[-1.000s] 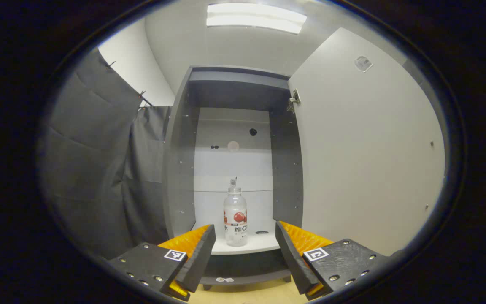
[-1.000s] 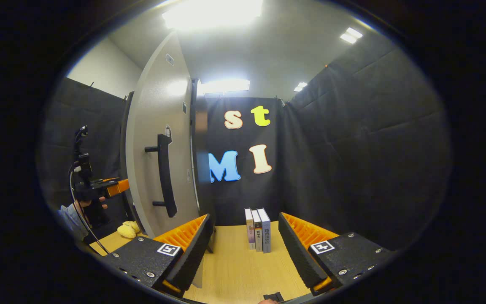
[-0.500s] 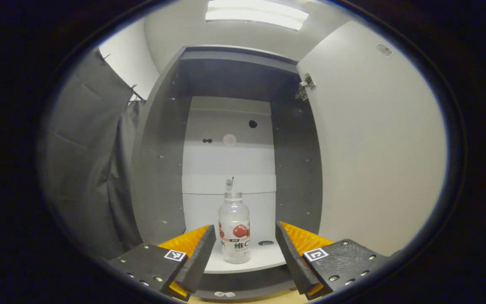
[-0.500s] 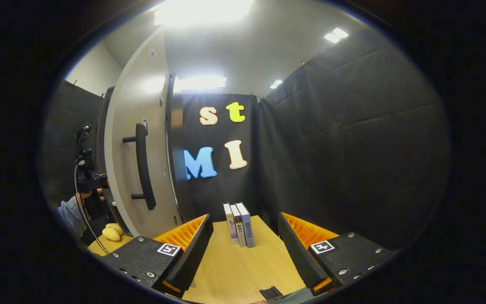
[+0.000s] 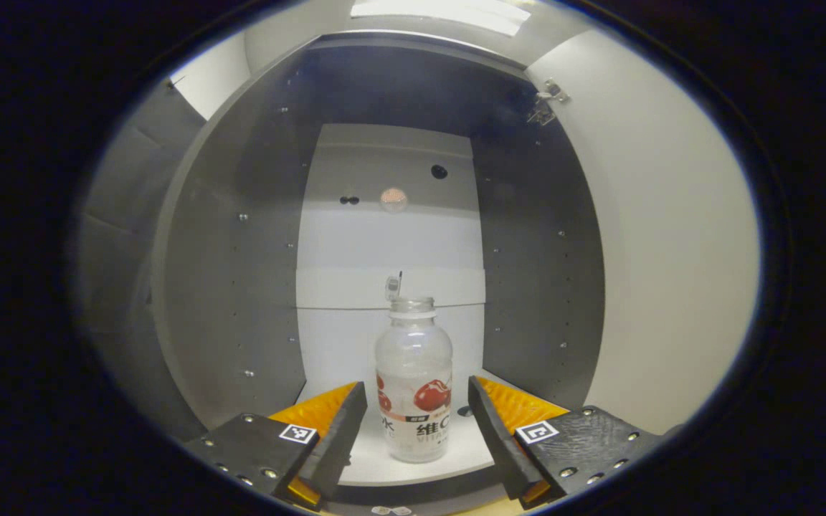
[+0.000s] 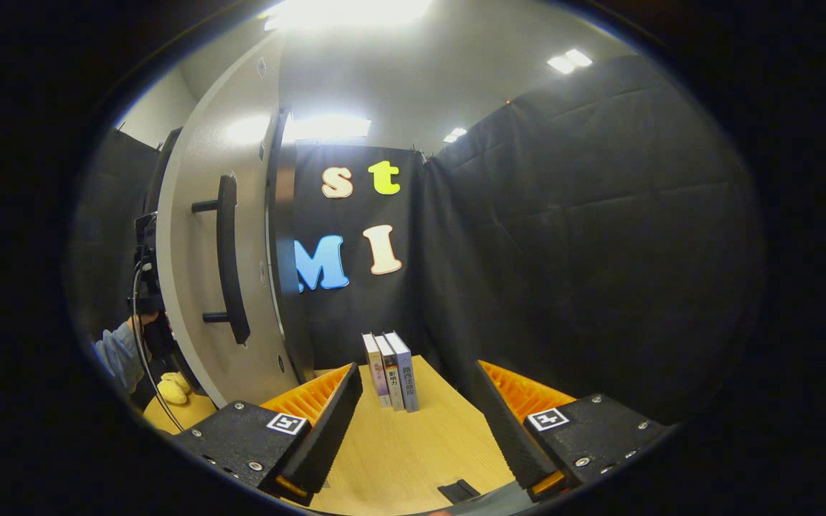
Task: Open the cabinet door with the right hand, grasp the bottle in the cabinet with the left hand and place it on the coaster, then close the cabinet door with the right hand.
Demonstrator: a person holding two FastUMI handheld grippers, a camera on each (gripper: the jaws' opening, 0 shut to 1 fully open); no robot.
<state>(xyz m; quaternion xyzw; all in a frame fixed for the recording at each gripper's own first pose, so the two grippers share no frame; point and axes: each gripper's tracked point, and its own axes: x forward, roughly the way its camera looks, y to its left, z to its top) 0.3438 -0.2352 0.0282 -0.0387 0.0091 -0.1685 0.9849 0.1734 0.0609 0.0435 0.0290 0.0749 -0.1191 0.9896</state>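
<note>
1. Upright, the bottle (image 5: pixel 414 387) stands on the cabinet (image 5: pixel 241 236) shelf, between the spread fingers of the left gripper (image 5: pixel 417 412), untouched.
2. Beside the open door (image 6: pixel 205 272), the right gripper (image 6: pixel 413 405) is spread, empty, over the table (image 6: pixel 413 459).

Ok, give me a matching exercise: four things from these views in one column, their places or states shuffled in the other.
1. bottle
2. cabinet door
3. books
4. left tool

a. swung open
b. upright on the wooden table
c. open, fingers either side of the bottle
d. standing on the cabinet shelf

Pairs: 1-d, 2-a, 3-b, 4-c
</note>
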